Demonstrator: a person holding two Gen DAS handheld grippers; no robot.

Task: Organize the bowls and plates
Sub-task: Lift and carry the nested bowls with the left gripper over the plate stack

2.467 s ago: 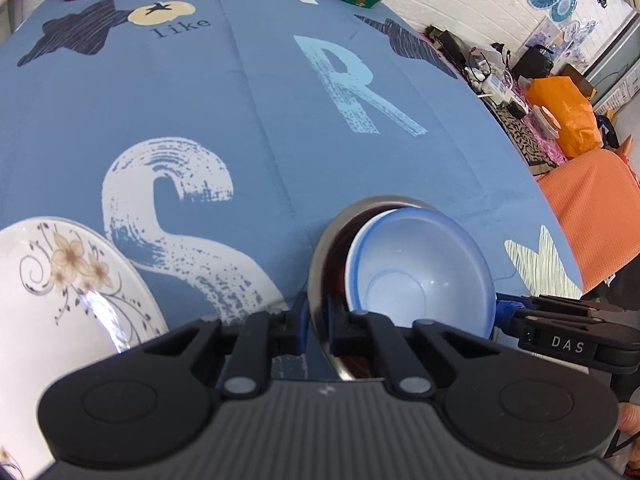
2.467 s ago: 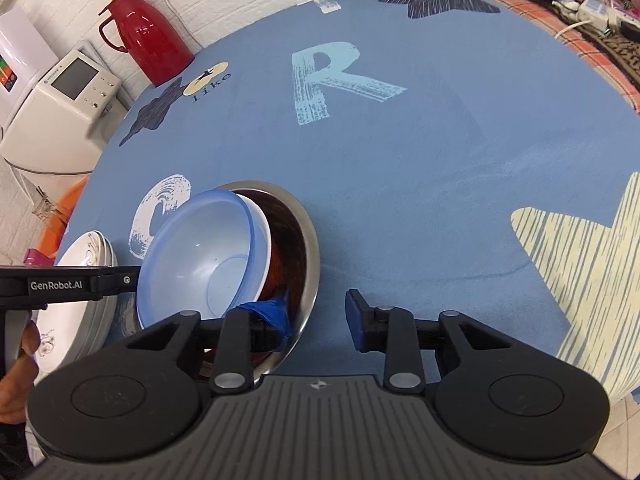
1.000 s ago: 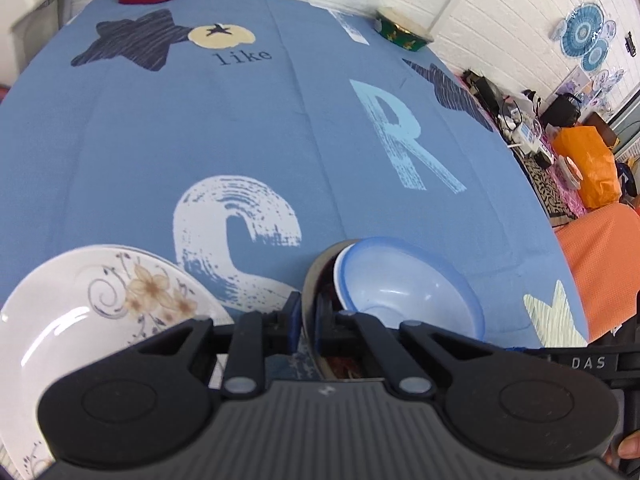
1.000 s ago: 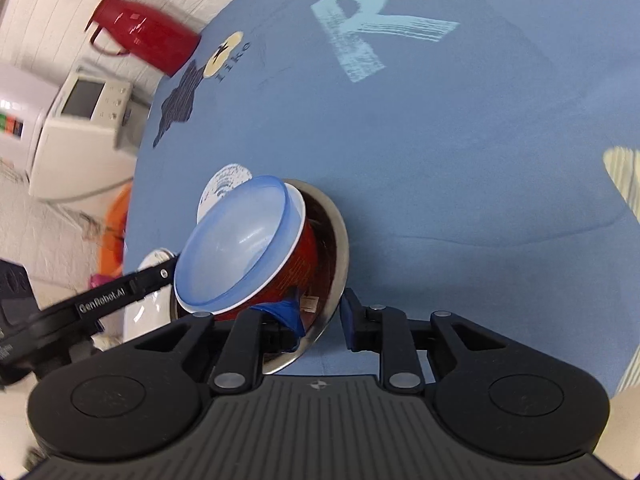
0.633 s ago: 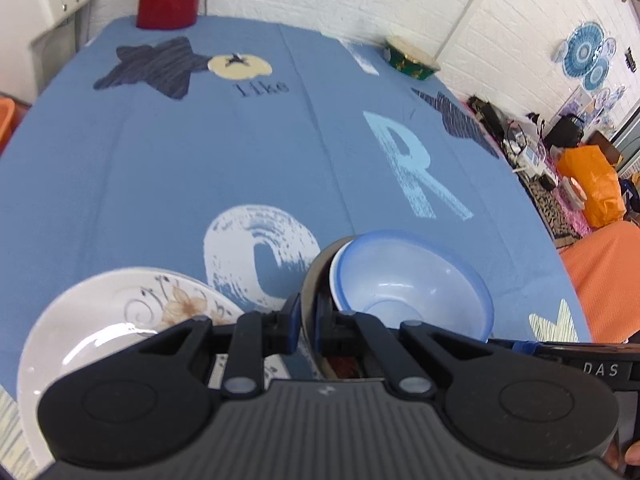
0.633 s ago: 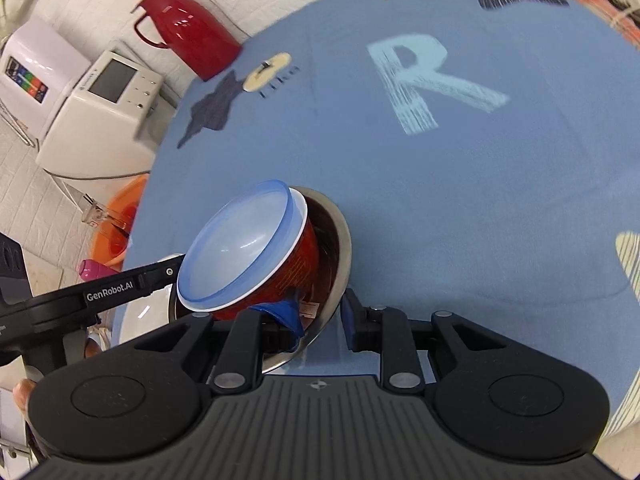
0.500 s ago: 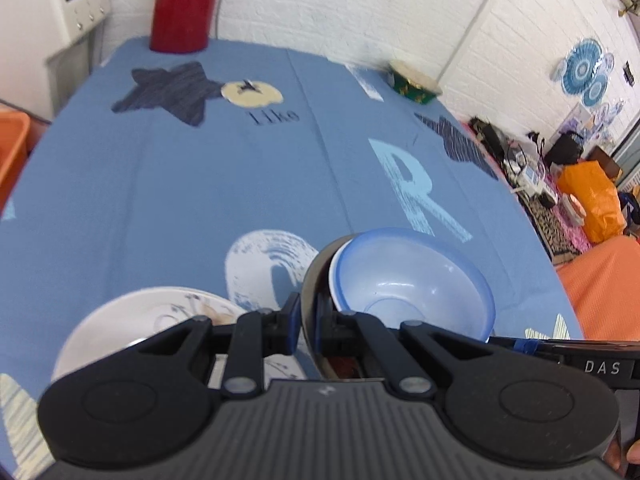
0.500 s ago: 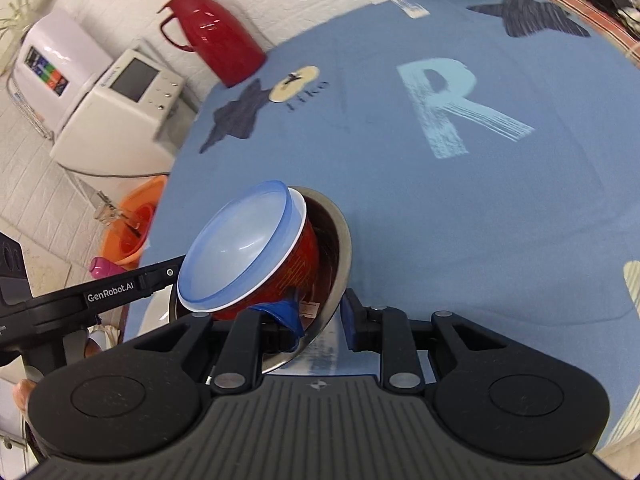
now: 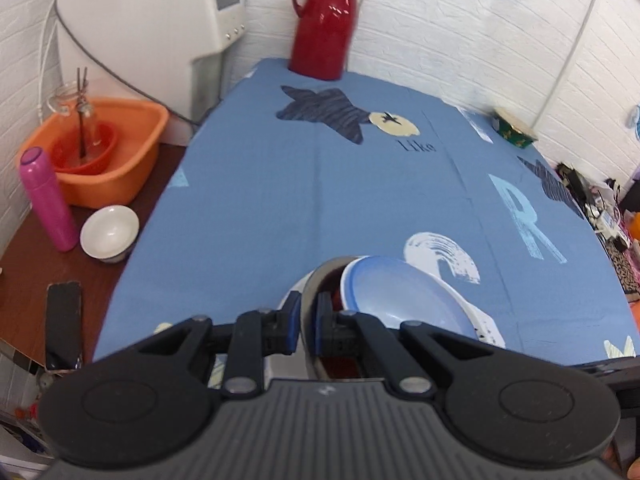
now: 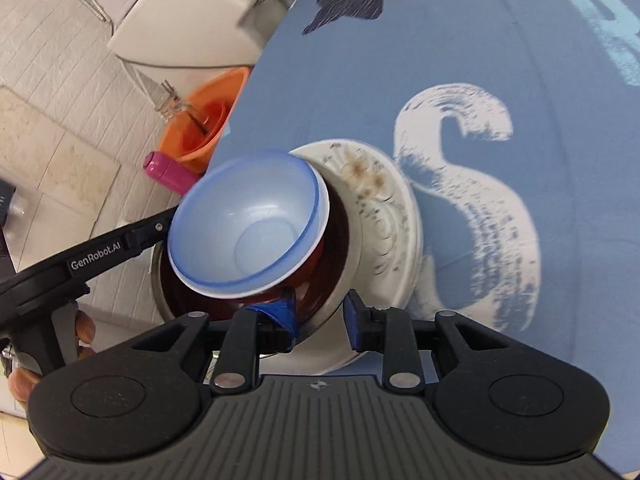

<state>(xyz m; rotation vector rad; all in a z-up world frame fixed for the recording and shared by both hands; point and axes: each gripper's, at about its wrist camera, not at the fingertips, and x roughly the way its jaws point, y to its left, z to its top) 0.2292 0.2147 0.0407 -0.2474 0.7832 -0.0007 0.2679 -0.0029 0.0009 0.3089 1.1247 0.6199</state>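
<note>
A steel bowl (image 9: 316, 280) (image 10: 354, 248) carries a dark red bowl (image 10: 338, 232) and, tilted on top, a blue-and-white bowl (image 9: 396, 296) (image 10: 248, 224). My left gripper (image 9: 307, 320) is shut on the steel rim at its near left side. My right gripper (image 10: 318, 316) straddles the opposite side of the rim, one finger inside and one outside, shut on the bowl's wall. The stack sits over a pile of white floral plates (image 10: 392, 216) (image 9: 482, 320) near the table's left edge. I cannot tell whether the steel bowl touches the plates.
A red thermos (image 9: 324, 20) and a green bowl (image 9: 514, 132) stand at the table's far end. Left of the table are a white appliance (image 9: 160, 20), an orange basin (image 9: 100, 140), a pink bottle (image 9: 48, 200), a small white bowl (image 9: 109, 232) and a dark phone (image 9: 64, 320).
Both grippers have carried the bowl stack to the left, from beside the floral plates to directly over them. Both grips look the same as before.
</note>
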